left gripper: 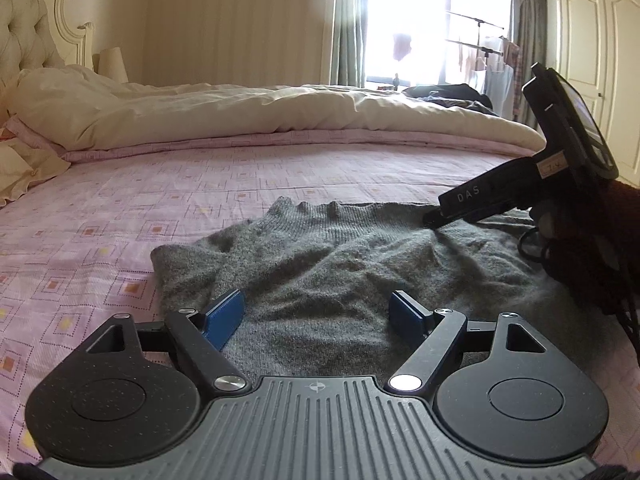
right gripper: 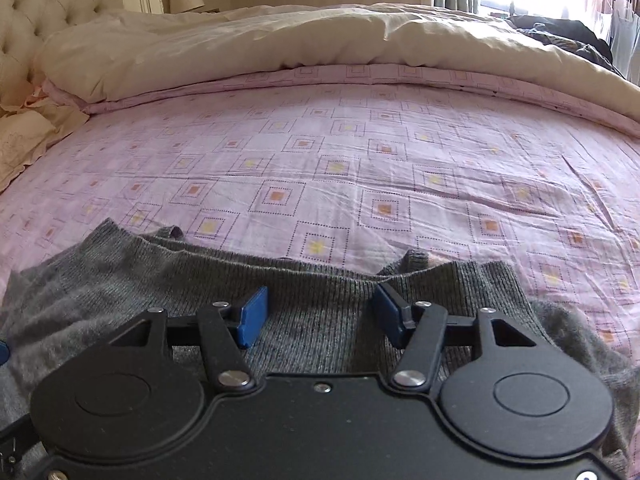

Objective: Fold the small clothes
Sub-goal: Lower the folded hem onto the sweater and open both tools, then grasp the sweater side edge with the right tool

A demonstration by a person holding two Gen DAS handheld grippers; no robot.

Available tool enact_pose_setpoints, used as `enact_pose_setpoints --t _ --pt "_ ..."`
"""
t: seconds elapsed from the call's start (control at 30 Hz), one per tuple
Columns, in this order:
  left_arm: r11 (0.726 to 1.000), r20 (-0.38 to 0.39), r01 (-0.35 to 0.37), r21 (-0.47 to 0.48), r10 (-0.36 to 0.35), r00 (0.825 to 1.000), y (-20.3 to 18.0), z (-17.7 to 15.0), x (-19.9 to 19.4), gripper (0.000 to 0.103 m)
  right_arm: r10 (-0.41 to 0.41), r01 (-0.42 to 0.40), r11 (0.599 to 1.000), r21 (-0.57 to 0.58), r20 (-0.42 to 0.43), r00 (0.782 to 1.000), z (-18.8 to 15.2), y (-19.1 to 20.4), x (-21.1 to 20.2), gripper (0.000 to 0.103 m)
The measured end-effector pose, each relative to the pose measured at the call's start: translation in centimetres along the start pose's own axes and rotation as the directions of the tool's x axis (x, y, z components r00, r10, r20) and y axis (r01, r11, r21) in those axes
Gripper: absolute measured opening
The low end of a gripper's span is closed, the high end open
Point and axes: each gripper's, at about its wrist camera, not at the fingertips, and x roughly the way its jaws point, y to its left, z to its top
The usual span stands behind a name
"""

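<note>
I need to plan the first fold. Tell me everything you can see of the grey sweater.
The grey sweater is a soft, fuzzy knit with a ribbed band along its far edge. It lies spread but rumpled on the pink patterned bedsheet. Both open grippers, left gripper and right gripper, are over it, gripping nothing.

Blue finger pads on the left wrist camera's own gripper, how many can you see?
2. One blue pad sits left over the grey sweater, the other pad right. The jaws stand open.
</note>
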Motion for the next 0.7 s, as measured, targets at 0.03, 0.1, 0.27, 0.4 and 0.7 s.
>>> enact_pose_setpoints --t 0.03,0.1,0.27,0.4,0.7 --pt "1.0 -0.003 -0.001 0.001 0.001 1.0 0.0 0.0 0.0 0.079 0.014 -0.014 1.0 0.016 0.01 1.0 0.0 -0.3 -0.5 0.063" --pt "1.0 -0.007 -0.002 0.001 0.002 1.0 0.0 0.0 0.1 0.079 0.044 -0.047 0.998 0.052 0.055 0.998 0.2 -1.0 -2.2 0.065" --pt "1.0 -0.045 -0.003 0.0 0.003 0.999 0.1 0.1 0.7 0.08 0.105 -0.124 0.985 0.121 0.153 0.983 -1.5 -4.3 -8.2 0.076" --pt "1.0 -0.054 -0.006 0.003 0.006 0.999 0.0 0.0 0.9 0.081 0.109 -0.143 0.964 0.225 0.156 0.982 -4.7 -8.6 -12.0 0.078" --pt "0.999 -0.077 -0.027 0.042 0.03 0.997 -0.6 0.2 1.1 0.082 0.106 -0.132 0.904 0.407 0.086 0.991 -11.6 -15.1 -14.1 0.084"
